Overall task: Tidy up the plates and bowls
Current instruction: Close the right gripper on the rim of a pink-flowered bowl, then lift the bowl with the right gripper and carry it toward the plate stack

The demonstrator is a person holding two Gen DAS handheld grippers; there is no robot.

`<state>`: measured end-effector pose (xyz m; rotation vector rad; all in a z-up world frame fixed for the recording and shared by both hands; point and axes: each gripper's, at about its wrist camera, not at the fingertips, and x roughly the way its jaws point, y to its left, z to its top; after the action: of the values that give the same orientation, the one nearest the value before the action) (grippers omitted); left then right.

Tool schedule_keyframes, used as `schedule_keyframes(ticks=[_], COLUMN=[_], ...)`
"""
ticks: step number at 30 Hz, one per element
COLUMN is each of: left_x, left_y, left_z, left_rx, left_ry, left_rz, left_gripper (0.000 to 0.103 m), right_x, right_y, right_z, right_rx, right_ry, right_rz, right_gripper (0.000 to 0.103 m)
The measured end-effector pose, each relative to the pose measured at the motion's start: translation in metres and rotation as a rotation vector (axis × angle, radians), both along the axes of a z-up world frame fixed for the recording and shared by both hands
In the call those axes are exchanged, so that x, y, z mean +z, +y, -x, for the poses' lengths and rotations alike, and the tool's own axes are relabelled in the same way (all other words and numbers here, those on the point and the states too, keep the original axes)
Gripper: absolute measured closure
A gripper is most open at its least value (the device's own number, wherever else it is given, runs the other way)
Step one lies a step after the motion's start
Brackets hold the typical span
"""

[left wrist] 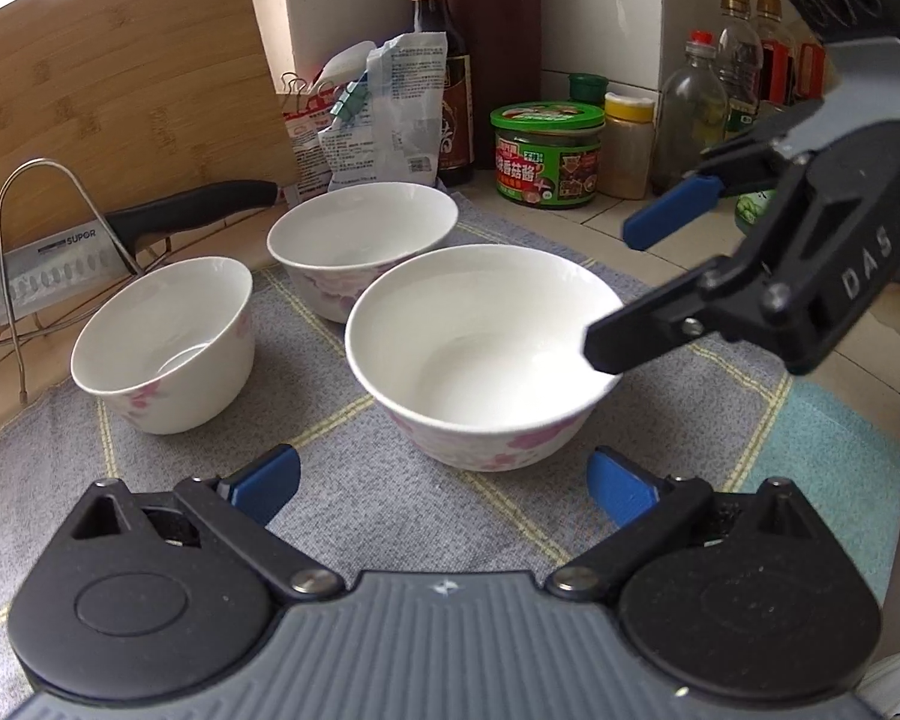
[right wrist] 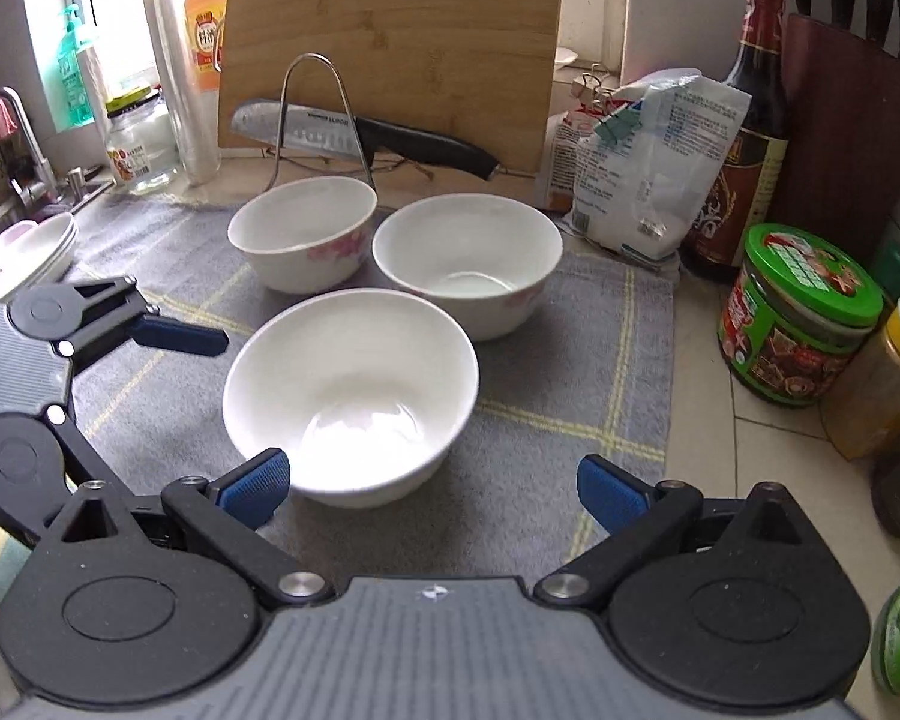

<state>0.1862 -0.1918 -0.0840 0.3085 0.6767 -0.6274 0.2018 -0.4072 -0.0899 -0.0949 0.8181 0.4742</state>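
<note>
The right gripper (right wrist: pixel 432 492), spread wide, straddles the near bowl's (right wrist: pixel 354 384) rim on the cloth (right wrist: pixel 570 420); it should pinch the wall squarely, then nest it. The left gripper (left wrist: pixel 444 480) hangs open nearby.

Left tongs (left wrist: pixel 444 483) sit low and level, blue pads (left wrist: pixel 267 483) spread wide apart with nothing between them. Right tongs (right wrist: pixel 432 489) are just as wide, blue-tipped fingers (right wrist: pixel 612 495) splayed. From the left camera the right tongs (left wrist: pixel 624 288) reach in from the right, tilted on their side, one finger above the other, gaping.
</note>
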Motion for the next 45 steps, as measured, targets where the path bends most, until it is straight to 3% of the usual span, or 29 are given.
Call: schedule_keyframes(ticks=[4, 18, 45], left_x=[-0.001, -0.005, 0.005], left_y=[-0.007, -0.019, -0.003], left_z=[-0.002, -0.006, 0.008], left_rx=[-0.012, -0.05, -0.009], left_ry=[-0.009, -0.029, -0.026], left_rz=[-0.004, 0.03, 0.042], left_gripper=[0.004, 0.009, 0.012], right_x=[0.0, -0.006, 0.004], right_y=[0.007, 0.036, 0.05], right_z=[-0.02, -0.039, -0.034], right_rx=[0.021, 0.145, 0.142], right_ry=[0.026, 0.074, 0.121], right_rz=[-0.059, -0.041, -0.075], right_gripper=[0.0, 0.0, 0.001])
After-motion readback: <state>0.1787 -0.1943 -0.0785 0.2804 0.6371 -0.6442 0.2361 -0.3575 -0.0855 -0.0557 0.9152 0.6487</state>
